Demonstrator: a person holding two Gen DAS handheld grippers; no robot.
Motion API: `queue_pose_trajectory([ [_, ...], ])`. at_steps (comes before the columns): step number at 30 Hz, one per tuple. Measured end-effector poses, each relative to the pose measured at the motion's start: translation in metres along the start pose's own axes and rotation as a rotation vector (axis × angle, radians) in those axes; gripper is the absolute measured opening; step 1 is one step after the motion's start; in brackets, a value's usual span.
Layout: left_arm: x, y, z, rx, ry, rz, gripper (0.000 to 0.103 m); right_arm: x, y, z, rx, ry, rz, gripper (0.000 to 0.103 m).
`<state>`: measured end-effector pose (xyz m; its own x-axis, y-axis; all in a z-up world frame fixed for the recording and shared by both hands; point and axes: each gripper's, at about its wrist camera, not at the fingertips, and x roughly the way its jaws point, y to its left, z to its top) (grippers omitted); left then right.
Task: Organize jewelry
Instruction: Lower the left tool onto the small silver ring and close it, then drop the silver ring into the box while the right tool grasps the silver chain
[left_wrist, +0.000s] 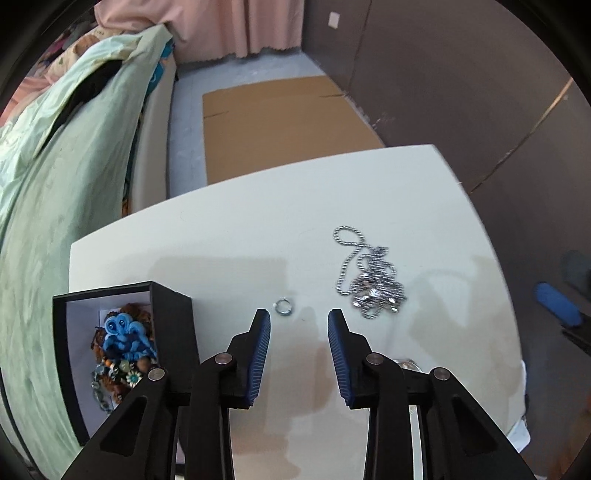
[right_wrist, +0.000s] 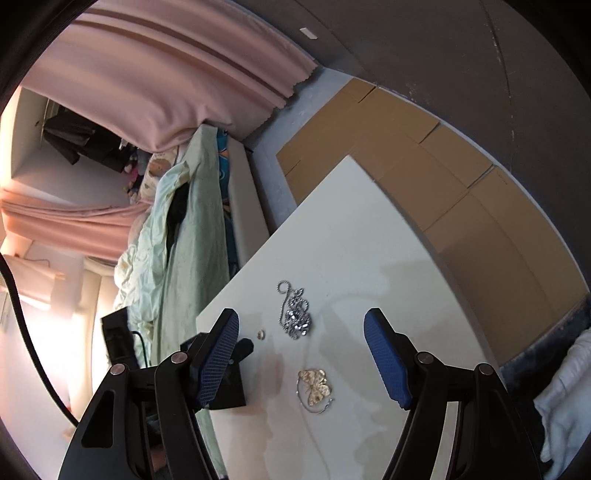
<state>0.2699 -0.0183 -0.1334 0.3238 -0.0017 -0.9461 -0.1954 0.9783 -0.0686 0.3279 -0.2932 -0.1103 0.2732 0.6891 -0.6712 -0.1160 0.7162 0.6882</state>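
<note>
On the white table (left_wrist: 258, 229), a small silver ring (left_wrist: 283, 306) lies just beyond the left fingertip of my left gripper (left_wrist: 298, 314). That gripper points steeply down and is open, with only bare table between the pads. A tangled silver chain (left_wrist: 373, 280) lies to the ring's right. A black jewelry box (left_wrist: 177, 325) at the table's left edge holds a blue ornament (left_wrist: 125, 336) and beaded pieces. My right gripper (right_wrist: 302, 315) is open wide over the table. A gold butterfly piece (right_wrist: 314, 384) lies below its gap, with the chain (right_wrist: 295, 314) and ring (right_wrist: 261, 334) farther out.
A bed with a pale green cover (left_wrist: 55, 221) runs along the table's left side. Flattened cardboard (left_wrist: 280, 125) lies on the floor past the far edge. A dark wall stands to the right. A white cloth (right_wrist: 569, 398) shows at the lower right.
</note>
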Motion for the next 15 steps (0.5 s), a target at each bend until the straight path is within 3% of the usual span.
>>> queue_pose_trajectory([
  [4, 0.014, 0.000, 0.004, -0.006, 0.019, 0.026, 0.031, -0.003, -0.005, 0.003, 0.014, -0.012, -0.025, 0.072],
  [9, 0.028, -0.001, 0.007, -0.015, 0.047, 0.051, 0.016, -0.002, -0.005, 0.005, 0.000, -0.007, -0.045, 0.072],
  [15, 0.028, 0.003, 0.007, -0.023, 0.028, 0.044, 0.014, 0.014, 0.006, 0.003, -0.052, 0.028, -0.074, 0.070],
])
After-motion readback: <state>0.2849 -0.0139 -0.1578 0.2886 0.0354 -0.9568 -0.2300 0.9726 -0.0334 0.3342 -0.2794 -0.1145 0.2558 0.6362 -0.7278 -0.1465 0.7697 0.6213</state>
